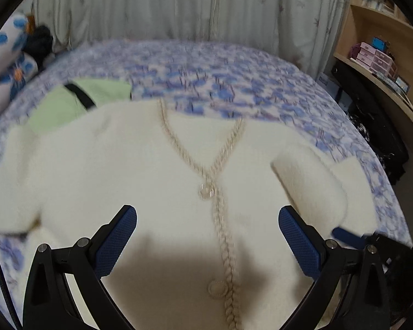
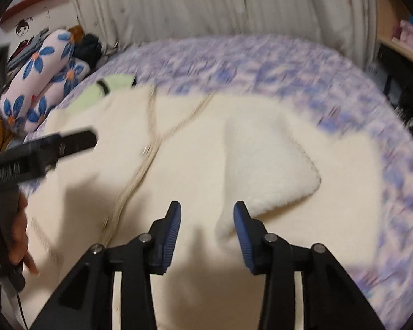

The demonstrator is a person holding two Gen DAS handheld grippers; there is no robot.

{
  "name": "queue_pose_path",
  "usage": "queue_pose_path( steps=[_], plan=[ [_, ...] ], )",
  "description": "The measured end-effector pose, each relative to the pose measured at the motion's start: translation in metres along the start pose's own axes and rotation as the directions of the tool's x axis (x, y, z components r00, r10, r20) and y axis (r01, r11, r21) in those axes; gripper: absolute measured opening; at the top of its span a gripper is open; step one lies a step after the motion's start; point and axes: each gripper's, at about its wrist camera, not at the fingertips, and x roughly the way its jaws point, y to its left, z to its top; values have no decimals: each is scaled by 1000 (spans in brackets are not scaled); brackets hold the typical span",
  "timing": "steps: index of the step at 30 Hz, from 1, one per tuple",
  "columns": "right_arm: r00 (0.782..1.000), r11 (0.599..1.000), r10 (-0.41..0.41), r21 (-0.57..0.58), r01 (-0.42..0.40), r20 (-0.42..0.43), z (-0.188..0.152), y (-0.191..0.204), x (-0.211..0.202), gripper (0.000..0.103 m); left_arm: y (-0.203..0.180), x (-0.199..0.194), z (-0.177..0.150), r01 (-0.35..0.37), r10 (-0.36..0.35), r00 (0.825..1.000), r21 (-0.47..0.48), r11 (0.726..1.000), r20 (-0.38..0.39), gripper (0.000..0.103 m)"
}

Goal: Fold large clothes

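A cream fleece cardigan point(image 1: 157, 165) with braided trim and round buttons lies front-up on the bed; it also shows in the right wrist view point(image 2: 195, 148). Its right sleeve point(image 1: 311, 181) is folded in over the body, also seen in the right wrist view point(image 2: 272, 170). My left gripper point(image 1: 208, 220) is open and empty above the cardigan's middle, near the button line. My right gripper point(image 2: 207, 214) is open and empty just above the folded sleeve's lower edge. The left gripper's body point(image 2: 41, 151) shows at the left of the right wrist view.
The bed point(image 1: 234, 77) has a blue-and-purple floral cover. A light green garment point(image 1: 77, 101) with a black strap lies beyond the cardigan's left shoulder. Flower-print pillows point(image 2: 44, 82) lie at the far left. Curtains point(image 1: 179, 5) hang behind the bed. Wooden shelves point(image 1: 380, 41) stand at the right.
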Motion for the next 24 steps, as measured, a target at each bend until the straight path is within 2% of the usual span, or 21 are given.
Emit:
queue_pose_path(
  steps=[3,7,14,17,20,24],
  plan=[
    [1000,996,21,83,-21,-7,-14,-9,-6,40,5,10,-6,52,-54,997,-35,998,-48,102],
    [1000,981,-7,193,4,16,-36,-30,-25,40,-6,17,-10,105,-109,990,-43,994,-86,102],
    [995,906,-92,417,71,31,-70,-70,-47,40,-72,15,-18,165,-154,982,101,981,-110,102],
    [993,870,-118,486,89,28,-86,-81,-47,40,-105,17,-24,164,-141,982,195,967,-127,102],
    [995,841,-98,536,66,32,-100,-89,-41,41,-138,25,-28,136,-100,985,279,951,-141,102],
    [993,839,-98,541,51,58,-105,-89,-42,41,-169,41,-30,63,-19,991,351,934,-129,102]
  ],
)
